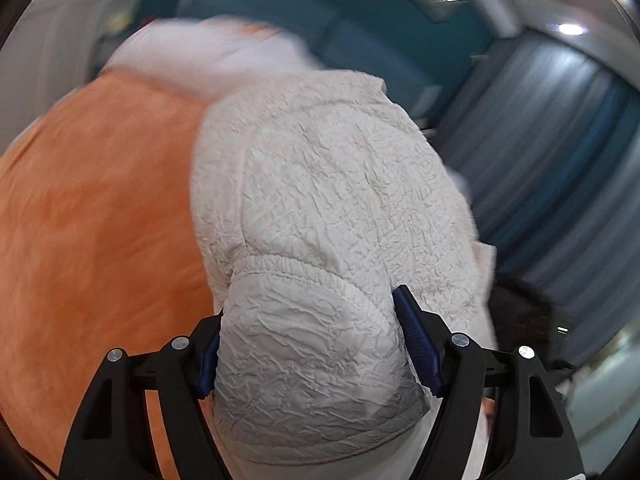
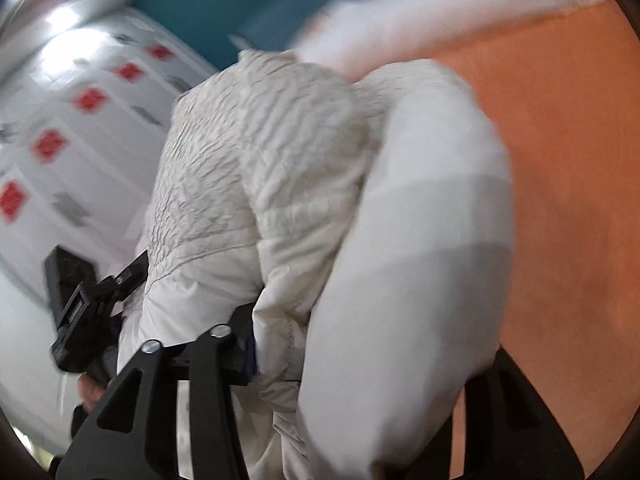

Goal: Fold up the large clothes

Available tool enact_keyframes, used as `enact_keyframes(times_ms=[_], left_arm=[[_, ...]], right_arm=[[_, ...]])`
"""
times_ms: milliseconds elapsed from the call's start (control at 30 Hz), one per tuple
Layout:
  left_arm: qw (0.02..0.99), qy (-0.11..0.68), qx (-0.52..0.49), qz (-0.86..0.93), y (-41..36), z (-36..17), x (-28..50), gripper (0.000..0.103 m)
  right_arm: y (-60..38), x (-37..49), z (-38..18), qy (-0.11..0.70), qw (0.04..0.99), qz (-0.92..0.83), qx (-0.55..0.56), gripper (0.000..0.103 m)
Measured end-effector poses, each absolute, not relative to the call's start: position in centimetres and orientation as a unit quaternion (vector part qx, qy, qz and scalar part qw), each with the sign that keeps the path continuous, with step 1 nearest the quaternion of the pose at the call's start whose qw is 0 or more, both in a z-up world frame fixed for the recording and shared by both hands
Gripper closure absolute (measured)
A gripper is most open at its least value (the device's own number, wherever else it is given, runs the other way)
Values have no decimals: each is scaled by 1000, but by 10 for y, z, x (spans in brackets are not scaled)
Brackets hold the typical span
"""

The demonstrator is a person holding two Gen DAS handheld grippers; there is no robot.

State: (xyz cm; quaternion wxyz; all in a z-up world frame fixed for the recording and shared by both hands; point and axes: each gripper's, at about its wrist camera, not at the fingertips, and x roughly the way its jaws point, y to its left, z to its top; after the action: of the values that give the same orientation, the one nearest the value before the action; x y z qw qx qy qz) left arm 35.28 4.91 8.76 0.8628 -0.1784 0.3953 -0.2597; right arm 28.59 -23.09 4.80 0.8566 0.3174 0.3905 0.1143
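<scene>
A white crinkled padded jacket [image 1: 332, 184] fills the middle of the left wrist view, lifted above an orange cloth surface [image 1: 88, 216]. My left gripper [image 1: 310, 320] is shut on a gathered, elastic-edged end of it, and the blue pads [image 1: 416, 332] press in from both sides. In the right wrist view the jacket [image 2: 256, 168] bunches between the fingers of my right gripper [image 2: 360, 360]. Its left finger [image 2: 236, 344] presses on the fabric, while a smooth white fold [image 2: 420, 240] hides the right finger. The left gripper [image 2: 92, 308] also shows there, with a hand [image 2: 90, 392] holding it.
A blurred white cloth [image 1: 208, 52] lies at the far end of the orange surface [image 2: 568, 160]. Behind are a teal wall [image 1: 320, 12] and grey-blue curtains [image 1: 552, 152]. White panels with red diamonds [image 2: 88, 100] lie to the left in the right wrist view.
</scene>
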Motion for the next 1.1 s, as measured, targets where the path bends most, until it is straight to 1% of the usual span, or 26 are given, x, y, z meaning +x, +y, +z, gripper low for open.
enact_keyframes(times_ms=[67, 100, 133, 167, 200, 233, 300, 400, 467, 500, 567, 667, 733, 767, 800, 833, 867, 900, 933, 967, 1033, 1100], left_arm=[[873, 439, -132, -168, 46, 49, 366, 29], [883, 437, -104, -136, 46, 41, 364, 28], [896, 417, -90, -127, 49, 44, 356, 28], [912, 386, -72, -119, 54, 54, 344, 28], [925, 364, -50, -103, 57, 65, 333, 29], [931, 351, -37, -95, 56, 73, 324, 29], [940, 323, -29, -104, 65, 97, 296, 29], [934, 322, -51, -147, 70, 118, 258, 29], [924, 330, -61, -183, 55, 121, 230, 29], [919, 335, -60, -196, 49, 112, 214, 29], [909, 356, -41, -215, 25, 94, 186, 28], [899, 392, 3, -192, 9, 55, 165, 28], [906, 394, 23, -152, 11, 40, 167, 28], [910, 395, 35, -120, 15, 35, 174, 27], [910, 398, 35, -108, 20, 33, 182, 25], [909, 401, 30, -107, 23, 31, 187, 25], [907, 405, 29, -110, 25, 28, 196, 24], [908, 403, 41, -108, 24, 28, 199, 22], [909, 398, 62, -107, 21, 27, 201, 22], [912, 389, 79, -106, 19, 26, 205, 22], [911, 389, 81, -108, 24, 24, 213, 22], [911, 396, 61, -100, 38, 17, 236, 22]], right_arm=[[-232, 299, 9, 441, 835, 72, 322, 53], [-237, 296, 2, 438, 828, 75, 341, 49], [-242, 288, 2, 419, 827, 84, 365, 49], [-248, 276, 11, 399, 836, 79, 370, 45], [-253, 266, 19, 386, 845, 72, 363, 40], [-259, 252, 32, 369, 859, 60, 351, 40], [-263, 232, 52, 349, 876, 53, 330, 42], [-242, 223, 90, 331, 906, 75, 254, 51], [-215, 233, 112, 332, 919, 94, 191, 52], [-199, 246, 124, 329, 927, 101, 149, 52], [-172, 264, 134, 325, 933, 107, 108, 52], [-161, 298, 128, 352, 924, 105, 103, 52], [-159, 319, 116, 374, 918, 85, 99, 52], [-159, 331, 106, 389, 913, 72, 101, 60], [-165, 335, 96, 400, 909, 57, 102, 72], [-170, 341, 84, 415, 902, 40, 110, 74], [-195, 326, 67, 420, 898, 39, 124, 84], [-207, 319, 51, 432, 891, 27, 138, 88], [-213, 313, 36, 442, 885, 20, 145, 87], [-216, 307, 27, 446, 881, 21, 154, 90], [-216, 291, 3, 454, 874, 24, 175, 91], [-205, 280, -10, 465, 872, 20, 150, 99]])
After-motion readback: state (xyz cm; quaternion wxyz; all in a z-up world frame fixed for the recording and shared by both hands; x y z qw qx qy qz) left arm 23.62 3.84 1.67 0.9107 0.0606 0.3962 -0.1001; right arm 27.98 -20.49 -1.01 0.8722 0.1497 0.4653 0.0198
